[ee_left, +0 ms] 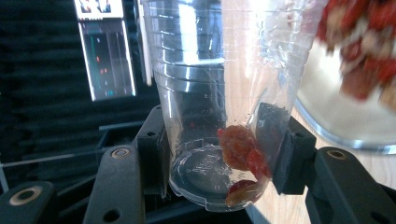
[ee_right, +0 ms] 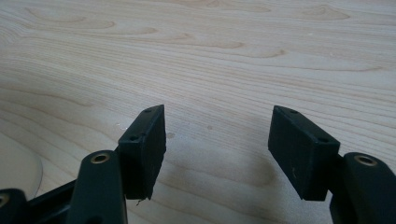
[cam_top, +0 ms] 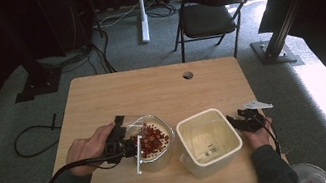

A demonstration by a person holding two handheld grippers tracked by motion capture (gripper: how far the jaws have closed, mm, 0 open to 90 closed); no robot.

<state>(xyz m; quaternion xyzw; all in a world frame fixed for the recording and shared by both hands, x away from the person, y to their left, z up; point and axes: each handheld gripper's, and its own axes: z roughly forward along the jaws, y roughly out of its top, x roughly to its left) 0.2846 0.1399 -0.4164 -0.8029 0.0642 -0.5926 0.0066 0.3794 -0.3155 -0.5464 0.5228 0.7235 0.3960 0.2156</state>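
My left gripper [cam_top: 122, 144] is shut on a clear plastic cup [cam_top: 135, 144], tipped on its side with its mouth over a clear container [cam_top: 167, 151] that holds red dried pieces [cam_top: 154, 138]. In the left gripper view the pads press on the cup [ee_left: 205, 93] near its base, and a few red pieces [ee_left: 240, 149] still cling inside it. The container's rim [ee_left: 336, 133] and its red pieces [ee_left: 364, 46] show blurred at the right. An empty white container [cam_top: 183, 128] stands right of it. My right gripper [cam_top: 237, 121] hovers open just right of that container, over bare wood [ee_right: 210, 56].
The wooden table [cam_top: 150, 88] has a cable hole [cam_top: 187, 75] near its far edge. A folding chair [cam_top: 210, 12] stands beyond it, and a cable [cam_top: 32, 140] lies on the carpet at the left. A round lid-like object [cam_top: 313, 176] sits at the bottom right.
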